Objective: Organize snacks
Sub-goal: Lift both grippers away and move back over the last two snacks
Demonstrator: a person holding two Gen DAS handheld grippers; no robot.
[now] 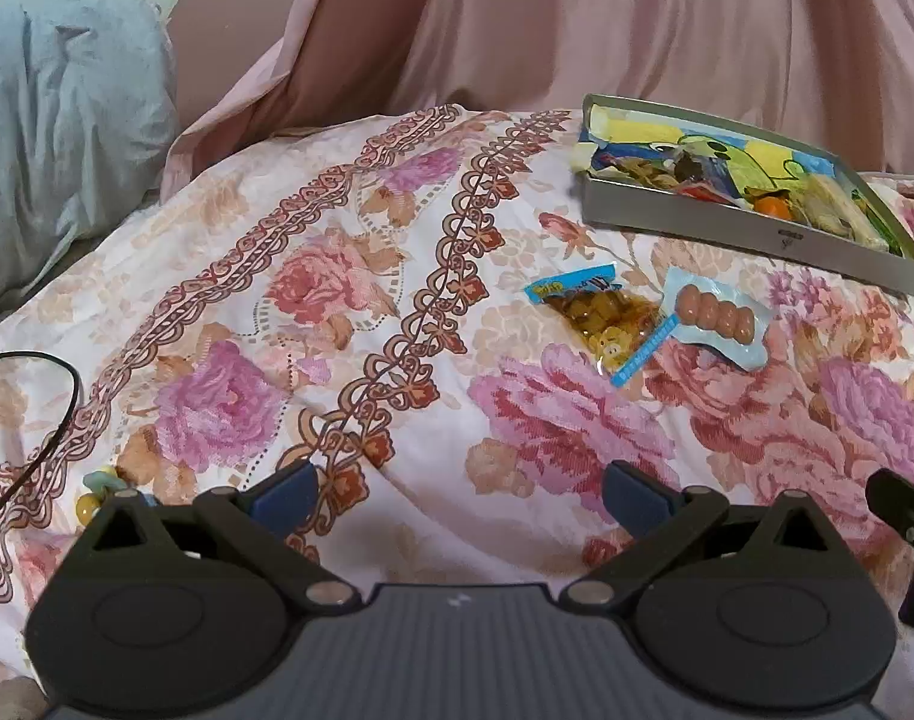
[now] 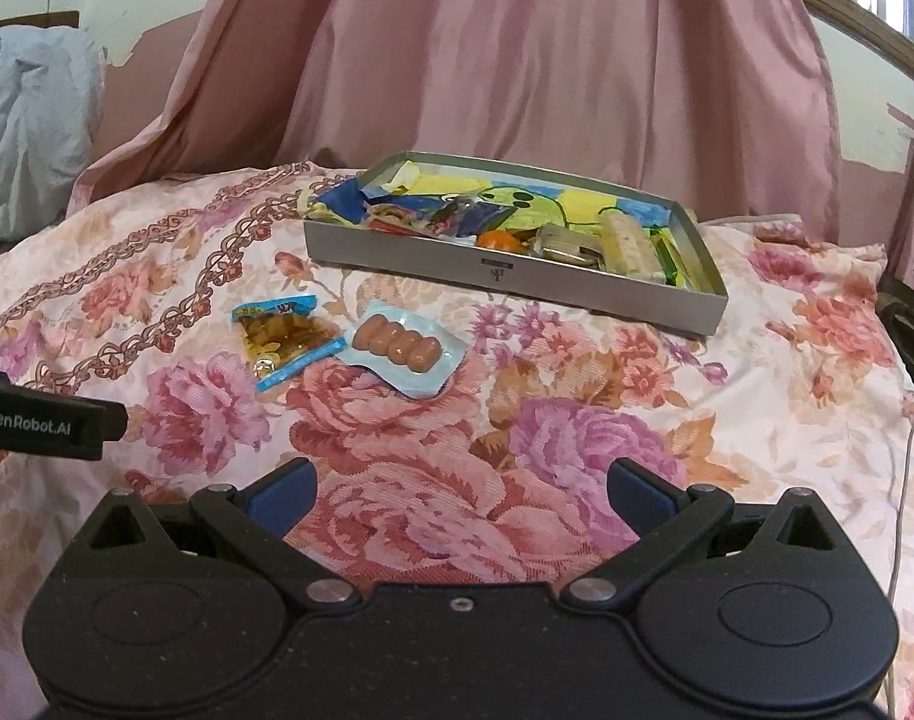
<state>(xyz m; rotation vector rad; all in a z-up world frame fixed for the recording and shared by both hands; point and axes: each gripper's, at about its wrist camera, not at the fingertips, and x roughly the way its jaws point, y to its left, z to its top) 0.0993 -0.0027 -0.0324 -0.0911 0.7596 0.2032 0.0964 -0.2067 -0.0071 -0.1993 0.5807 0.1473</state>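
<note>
A grey metal tin with several snacks inside sits on the flowered bedspread. In front of it lie two loose packets side by side: a blue-edged packet of yellow-brown snack and a light blue packet of small sausages. My left gripper is open and empty, low over the bedspread, left of and nearer than the packets. My right gripper is open and empty, nearer than the packets and the tin. The left gripper's body shows at the left edge of the right wrist view.
A pink curtain hangs behind the bed. A grey-blue pillow lies at the far left. A black cable runs across the bedspread at the left. A small yellow and blue object lies beside the left gripper.
</note>
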